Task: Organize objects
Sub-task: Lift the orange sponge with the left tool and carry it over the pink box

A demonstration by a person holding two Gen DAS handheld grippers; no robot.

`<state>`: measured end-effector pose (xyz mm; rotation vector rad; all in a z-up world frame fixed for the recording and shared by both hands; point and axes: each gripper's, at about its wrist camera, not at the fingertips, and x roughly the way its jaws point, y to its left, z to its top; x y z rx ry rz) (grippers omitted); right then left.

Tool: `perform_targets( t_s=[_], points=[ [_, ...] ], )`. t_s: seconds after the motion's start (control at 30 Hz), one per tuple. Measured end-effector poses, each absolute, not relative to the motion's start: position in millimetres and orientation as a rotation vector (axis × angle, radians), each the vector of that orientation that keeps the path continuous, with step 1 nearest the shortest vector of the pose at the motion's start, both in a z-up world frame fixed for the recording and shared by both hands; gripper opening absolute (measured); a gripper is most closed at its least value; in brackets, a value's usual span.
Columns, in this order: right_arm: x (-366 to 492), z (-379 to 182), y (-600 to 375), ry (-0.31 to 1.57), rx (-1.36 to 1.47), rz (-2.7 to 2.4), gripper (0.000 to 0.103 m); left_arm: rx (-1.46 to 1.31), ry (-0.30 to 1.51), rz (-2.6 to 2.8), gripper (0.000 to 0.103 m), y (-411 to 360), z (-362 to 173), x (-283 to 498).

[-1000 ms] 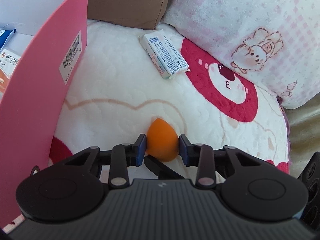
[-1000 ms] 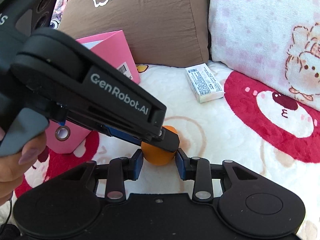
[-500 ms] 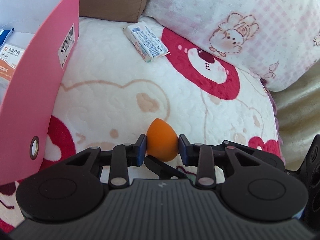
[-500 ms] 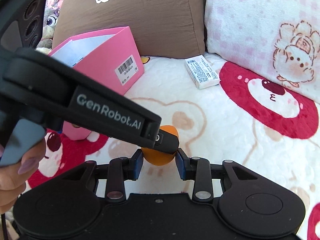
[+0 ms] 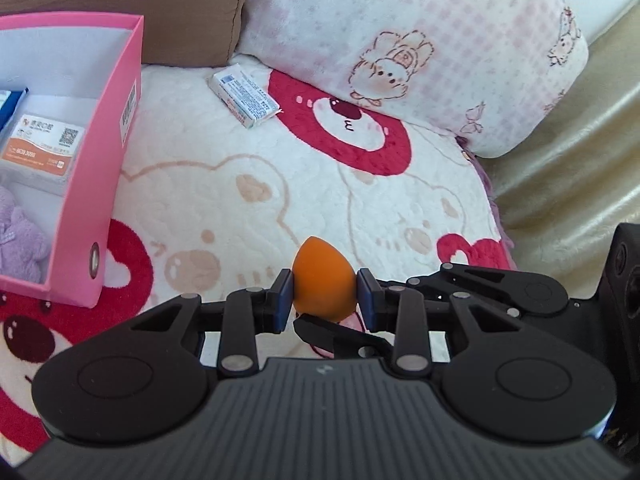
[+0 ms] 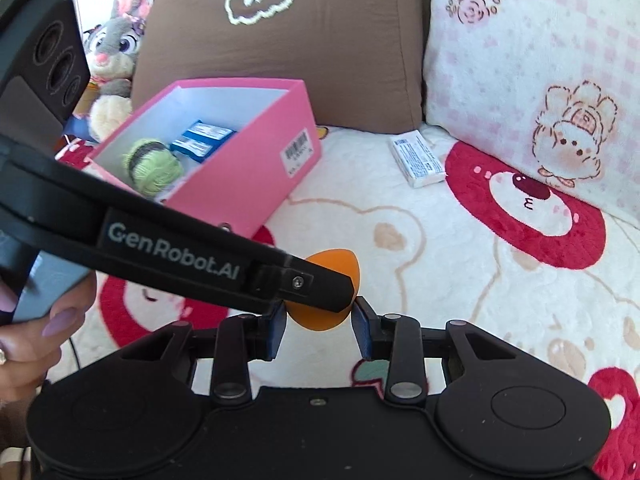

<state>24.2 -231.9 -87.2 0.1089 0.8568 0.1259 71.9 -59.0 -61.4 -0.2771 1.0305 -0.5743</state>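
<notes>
The orange sponge [image 5: 324, 286], egg-shaped, sits clamped between both of my grippers above the bear-print blanket [image 5: 280, 184]. Its lower end is hidden in the left wrist view behind a black finger of my right gripper crossing beneath it; in the right wrist view my left gripper's arm covers its near side. The pink box [image 5: 96, 184] is cut off at the frame edge in the left wrist view, and the print on the card inside it is too small to read.

Only the right wrist view shows the whole pink box [image 6: 248, 176], a green yarn ball [image 6: 154, 166] and blue packets [image 6: 204, 140] inside it, a plush rabbit [image 6: 114, 48] behind it, and the person's hand [image 6: 28, 344]. Only the left wrist view shows a purple plush item [image 5: 18, 240] in the box. Both show the small white packet [image 5: 244, 98] by the pillows.

Left gripper [image 5: 324, 300] jaws: narrow, pads pressing the sponge's sides. Right gripper [image 6: 320, 326] jaws: narrow, closed on the same sponge.
</notes>
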Motion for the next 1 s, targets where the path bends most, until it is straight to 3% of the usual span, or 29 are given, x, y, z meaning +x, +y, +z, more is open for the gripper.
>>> perform_targets(
  t_s=[0.6, 1.0],
  points=[
    [5.4, -29.1, -177.3, 0.828, 0.086, 0.226, 0.041, -0.147, 0.956, -0.53, 0.033, -23.8, -3.6, 14.8],
    [5.6, -11.4, -132.7, 0.838, 0.062, 0.275, 0.042, -0.18, 1.008, -0.542, 0.033, 27.5, 12.8, 1.7]
  ],
)
